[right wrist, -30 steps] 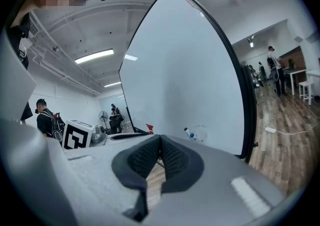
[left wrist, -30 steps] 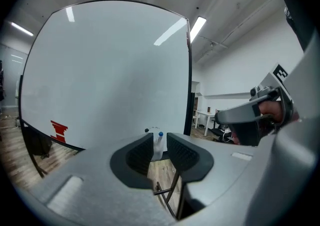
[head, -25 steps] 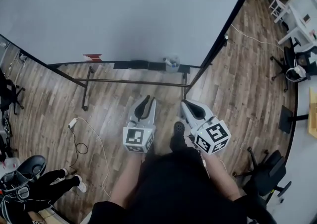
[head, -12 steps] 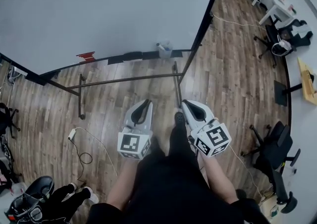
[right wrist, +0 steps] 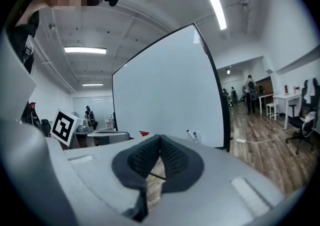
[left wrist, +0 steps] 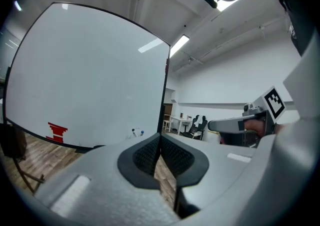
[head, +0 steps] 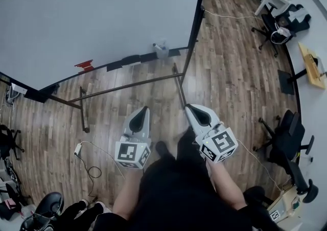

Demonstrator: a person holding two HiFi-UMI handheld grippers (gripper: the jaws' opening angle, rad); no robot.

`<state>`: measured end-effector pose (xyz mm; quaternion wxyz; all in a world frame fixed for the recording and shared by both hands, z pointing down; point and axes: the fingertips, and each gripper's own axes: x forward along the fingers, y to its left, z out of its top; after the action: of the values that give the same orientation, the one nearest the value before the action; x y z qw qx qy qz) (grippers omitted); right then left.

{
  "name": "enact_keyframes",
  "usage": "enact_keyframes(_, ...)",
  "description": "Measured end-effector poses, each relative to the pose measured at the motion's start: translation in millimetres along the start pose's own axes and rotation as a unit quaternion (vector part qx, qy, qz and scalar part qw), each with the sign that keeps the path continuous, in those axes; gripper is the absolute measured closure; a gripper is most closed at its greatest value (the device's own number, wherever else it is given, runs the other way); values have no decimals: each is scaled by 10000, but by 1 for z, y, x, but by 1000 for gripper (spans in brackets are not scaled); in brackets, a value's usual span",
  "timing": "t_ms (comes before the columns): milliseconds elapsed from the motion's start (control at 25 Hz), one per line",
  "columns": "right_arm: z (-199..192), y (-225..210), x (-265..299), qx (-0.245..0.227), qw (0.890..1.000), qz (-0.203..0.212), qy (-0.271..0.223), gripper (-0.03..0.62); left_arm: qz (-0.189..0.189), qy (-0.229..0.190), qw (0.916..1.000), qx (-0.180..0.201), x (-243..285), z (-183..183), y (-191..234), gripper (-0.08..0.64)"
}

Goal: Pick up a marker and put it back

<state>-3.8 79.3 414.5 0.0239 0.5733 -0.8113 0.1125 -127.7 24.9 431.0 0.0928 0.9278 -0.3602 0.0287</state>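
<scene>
While standing well back from the whiteboard (head: 97, 15), holds the left tool (head: 144, 110) and right tool (head: 190, 108) low over the floor (head: 230, 71), each closed pad to pad on nothing. Finds the markers (head: 158, 47) upright in a cup (head: 163, 53) on the board's ledge (head: 130, 61), near its right end and well apart from both tools. Fits either a marker waiting to be picked up or one already put back. Judges a marker light, stiff, smooth and round, so likely to roll or twist between pads. If taken, best gripped across the mid-barrel, clear of the cap, and drawn straight up out of the cup. Expects the light cup to tip if dragged sideways. Notes a red block (head: 84, 65) further left on the ledge, wood-plank flooring with a loose cable (head: 89, 158), and desks and chairs (head: 278, 20) to the right in an open, lit room
</scene>
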Motion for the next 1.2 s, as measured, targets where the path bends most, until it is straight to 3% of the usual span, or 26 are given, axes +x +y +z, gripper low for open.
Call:
enact_keyframes(400,7,11,6,-262,9995,166,15,591,-317,-202,9992,-120,2,20,-13,551)
enact_keyframes(1200,-7,26,16,-399,9982,251,381,591,-542,-191,9981,-213,4,17,-13,549)
